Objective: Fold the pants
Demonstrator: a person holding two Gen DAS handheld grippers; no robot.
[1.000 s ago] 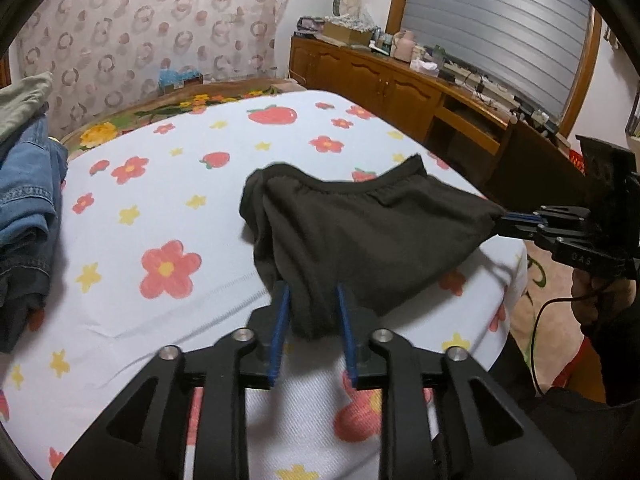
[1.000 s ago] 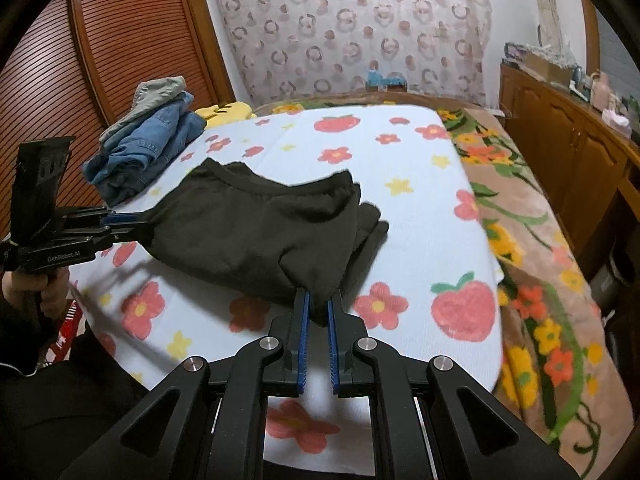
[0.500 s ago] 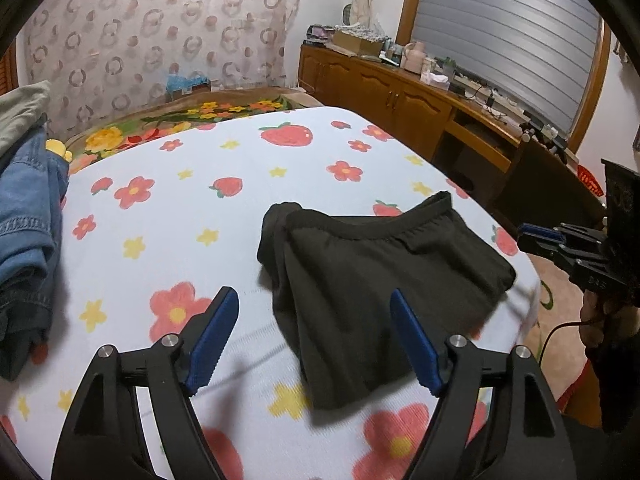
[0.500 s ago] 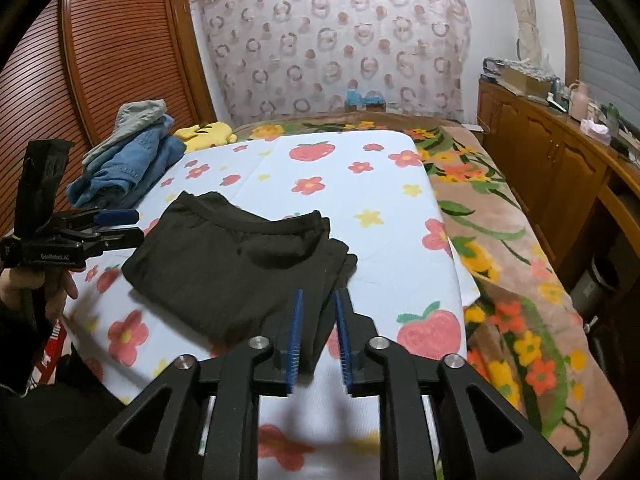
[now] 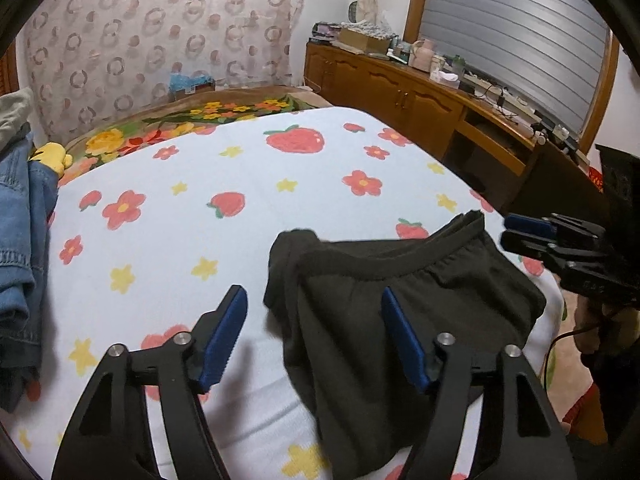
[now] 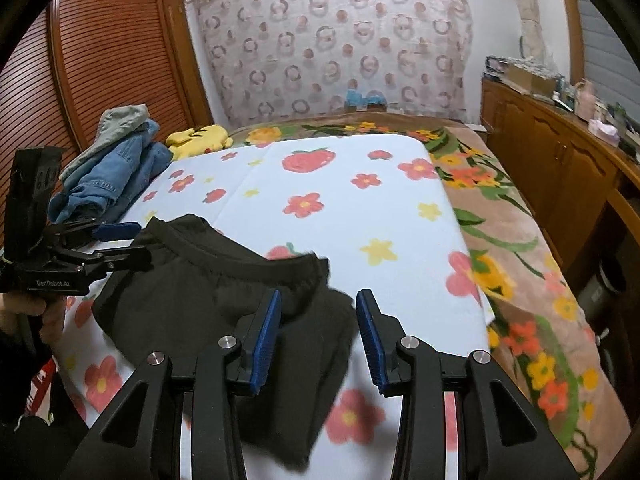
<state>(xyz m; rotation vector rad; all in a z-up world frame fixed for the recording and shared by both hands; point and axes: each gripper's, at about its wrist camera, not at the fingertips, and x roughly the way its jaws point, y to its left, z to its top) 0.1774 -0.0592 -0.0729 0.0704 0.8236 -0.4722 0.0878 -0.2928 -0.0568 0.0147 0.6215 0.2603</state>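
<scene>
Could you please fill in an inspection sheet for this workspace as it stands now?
Surface: white bedcover with printed flowers and strawberries, over a floral blanket.
Job's things: folded black fabric pants lying flat near the bed's edge.
Clutter: pile of blue denim jeans; yellow plush toy.
Grippers: left gripper open, right gripper open; both have just been opening, pads off the pants.
Cables: black cable below the right gripper.
Surroundings: wooden sideboard with small items; louvred wooden wardrobe.

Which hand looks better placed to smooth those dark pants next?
Probably the left gripper: its open jaws hang right over the folded pants. The right gripper, also open, sits at their edge.
</scene>
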